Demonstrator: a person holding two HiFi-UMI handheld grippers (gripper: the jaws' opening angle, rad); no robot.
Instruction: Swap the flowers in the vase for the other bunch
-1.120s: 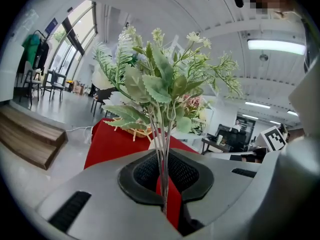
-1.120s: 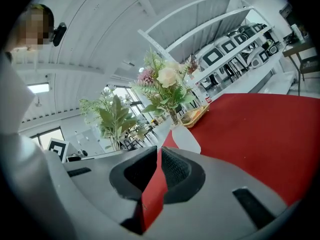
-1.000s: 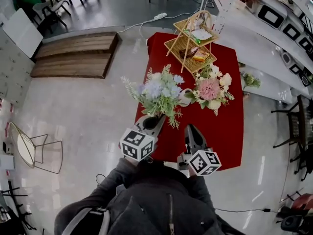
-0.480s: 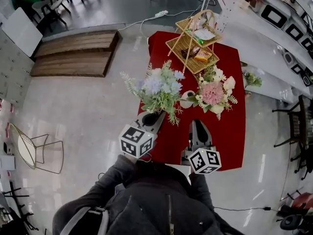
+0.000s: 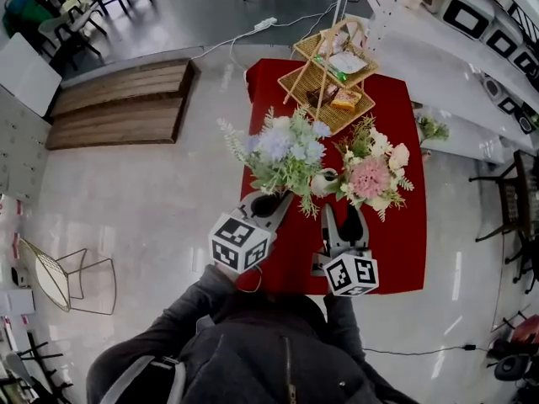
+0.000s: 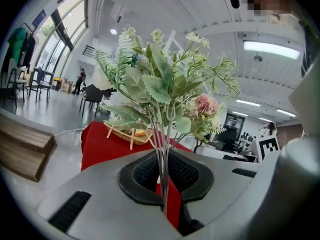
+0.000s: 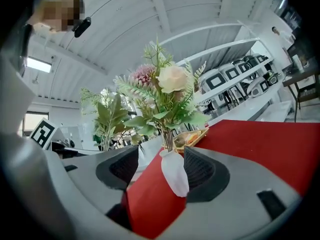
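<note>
My left gripper [image 5: 271, 206] is shut on the stems of a blue-and-green bunch [image 5: 285, 148], held upright over the near left edge of the red table [image 5: 396, 242]. In the left gripper view the thin stems [image 6: 163, 176] are pinched between the pads [image 6: 145, 176], with the leaves [image 6: 160, 84] fanning above. A small white vase [image 5: 322, 181] holds the pink-and-cream bunch [image 5: 372, 168]. My right gripper [image 5: 344, 217] has just been opening; its jaws stand wide. The vase [image 7: 175, 175] sits in the gap just ahead of them, pressed by neither pad.
A two-tier wicker stand [image 5: 333, 72] with snacks occupies the far end of the table. White shelving [image 5: 472, 32] runs along the right, a wooden platform [image 5: 122, 99] lies on the floor at left, and a wire chair [image 5: 52, 272] stands near left.
The right gripper's jaws went from shut to wide open. Both grippers moved forward toward the vase, the left one carrying the blue bunch with it.
</note>
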